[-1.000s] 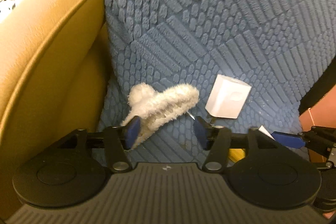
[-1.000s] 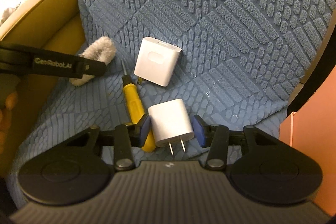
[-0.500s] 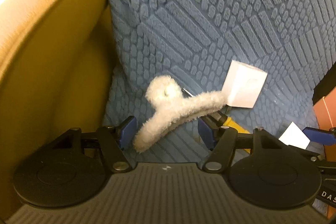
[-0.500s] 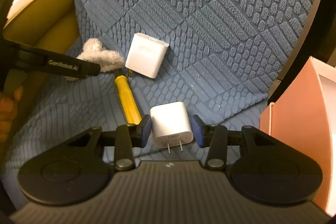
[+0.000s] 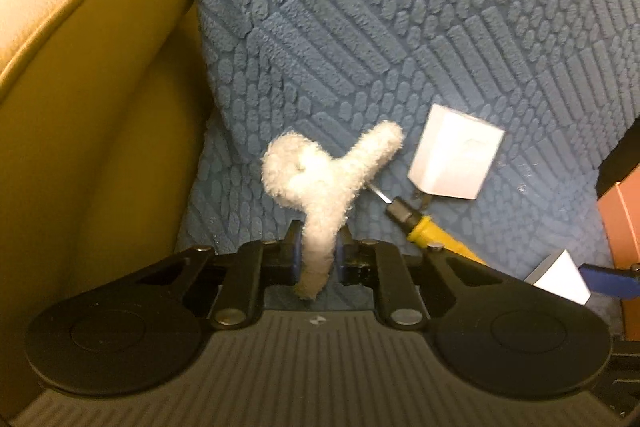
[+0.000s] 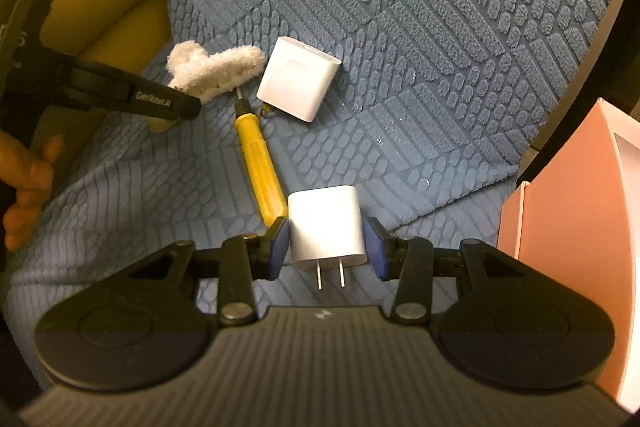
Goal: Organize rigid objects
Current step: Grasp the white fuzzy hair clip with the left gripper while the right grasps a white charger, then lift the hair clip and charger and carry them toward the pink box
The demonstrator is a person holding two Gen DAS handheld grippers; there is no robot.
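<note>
Chargers and a fluffy clip [image 5: 324,183] lie on the blue cover [image 5: 440,27]: left gripper [image 5: 318,255] clamps the clip's lower leg for lifting, while right gripper [image 6: 326,243], jaws apart, brackets the small charger [image 6: 326,227] beside the pink box [image 6: 572,227], probably the destination.

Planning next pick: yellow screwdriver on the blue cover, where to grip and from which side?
Grip the yellow screwdriver mid-handle, jaws across its width, coming from above. It lies flat; its tip end sits by the fluffy clip and large charger, its butt by the small charger.
</note>
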